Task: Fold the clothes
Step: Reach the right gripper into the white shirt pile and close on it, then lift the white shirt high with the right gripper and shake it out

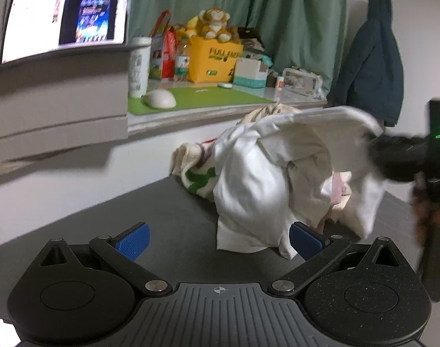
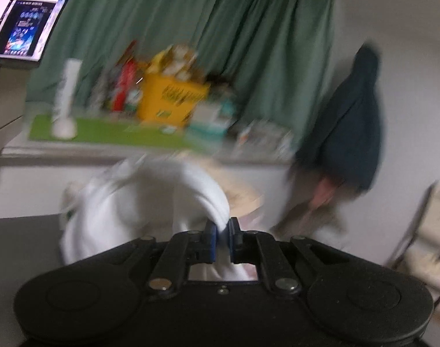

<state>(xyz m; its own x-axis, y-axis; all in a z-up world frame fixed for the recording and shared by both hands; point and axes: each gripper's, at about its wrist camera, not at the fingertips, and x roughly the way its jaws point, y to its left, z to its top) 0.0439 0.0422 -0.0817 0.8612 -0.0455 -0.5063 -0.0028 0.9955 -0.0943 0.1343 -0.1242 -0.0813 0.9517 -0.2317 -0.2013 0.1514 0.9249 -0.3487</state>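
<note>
My right tongs [image 2: 222,232] pinched a fold of the white garment [image 1: 257,185], heaped at centre frame on the dark desk [image 1: 167,219]; my left tongs [image 1: 218,241] stood wide apart, empty.

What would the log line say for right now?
right gripper: shut on white garment | left gripper: open, empty | clothes pile: unfolded on dark table

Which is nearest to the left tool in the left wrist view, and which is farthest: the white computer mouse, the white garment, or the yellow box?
From the left tool, nearest first:
1. White garment, on the dark table just ahead, reaching the right blue pad.
2. White computer mouse, on the green mat on the desk behind, to the left.
3. Yellow box, farther back on that desk, before the green curtain.
</note>
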